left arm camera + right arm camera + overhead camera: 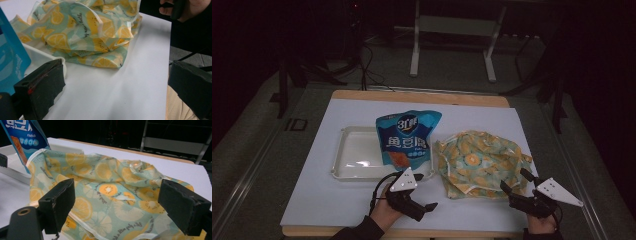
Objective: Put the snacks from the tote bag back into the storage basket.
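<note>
Both hands come in low over the near table (327,200) edge. The left gripper (424,191) points right, fingers spread and empty, just in front of the white tray (349,160) holding the blue snack bag (407,137). The right gripper (516,181) angles toward the crumpled fruit-print cloth (479,162), fingers released beside its near edge.

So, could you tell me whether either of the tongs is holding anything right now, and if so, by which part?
Nothing is held. The left tongs are open over the bare table; the right tongs are open at the near edge of the fruit-print bag, not closed on it.
</note>
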Motion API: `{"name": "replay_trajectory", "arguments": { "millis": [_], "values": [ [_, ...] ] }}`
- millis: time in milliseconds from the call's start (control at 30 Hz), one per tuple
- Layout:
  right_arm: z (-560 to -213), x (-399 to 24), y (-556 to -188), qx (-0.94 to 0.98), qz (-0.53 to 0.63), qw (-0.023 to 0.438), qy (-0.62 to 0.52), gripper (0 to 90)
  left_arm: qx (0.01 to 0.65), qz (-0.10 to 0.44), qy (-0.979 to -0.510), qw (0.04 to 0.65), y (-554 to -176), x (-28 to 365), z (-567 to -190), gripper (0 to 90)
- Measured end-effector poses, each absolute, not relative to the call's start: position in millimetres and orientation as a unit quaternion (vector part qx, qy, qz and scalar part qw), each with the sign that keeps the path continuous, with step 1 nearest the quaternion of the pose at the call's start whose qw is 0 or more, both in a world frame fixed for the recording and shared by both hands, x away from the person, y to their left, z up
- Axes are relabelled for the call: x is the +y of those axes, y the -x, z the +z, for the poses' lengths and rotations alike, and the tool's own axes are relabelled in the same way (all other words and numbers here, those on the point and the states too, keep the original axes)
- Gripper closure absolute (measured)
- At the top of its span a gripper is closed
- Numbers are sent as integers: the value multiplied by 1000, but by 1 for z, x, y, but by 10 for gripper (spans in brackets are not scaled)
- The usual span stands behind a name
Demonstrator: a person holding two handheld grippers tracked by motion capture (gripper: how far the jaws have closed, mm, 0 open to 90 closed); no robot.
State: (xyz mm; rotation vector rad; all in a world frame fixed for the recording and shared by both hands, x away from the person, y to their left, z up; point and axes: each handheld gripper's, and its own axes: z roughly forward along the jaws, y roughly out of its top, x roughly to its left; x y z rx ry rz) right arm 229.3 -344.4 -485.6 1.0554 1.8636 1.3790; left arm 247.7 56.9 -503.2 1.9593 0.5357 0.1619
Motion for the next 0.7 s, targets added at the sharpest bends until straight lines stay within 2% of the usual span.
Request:
{"name": "replay_trajectory", "arguments": {
  "millis": [700],
  "values": [
    [-487, -349, -231, 702, 521, 282, -396, 142, 230, 57, -810, 536, -249, 63, -505, 10]
  ]
}}
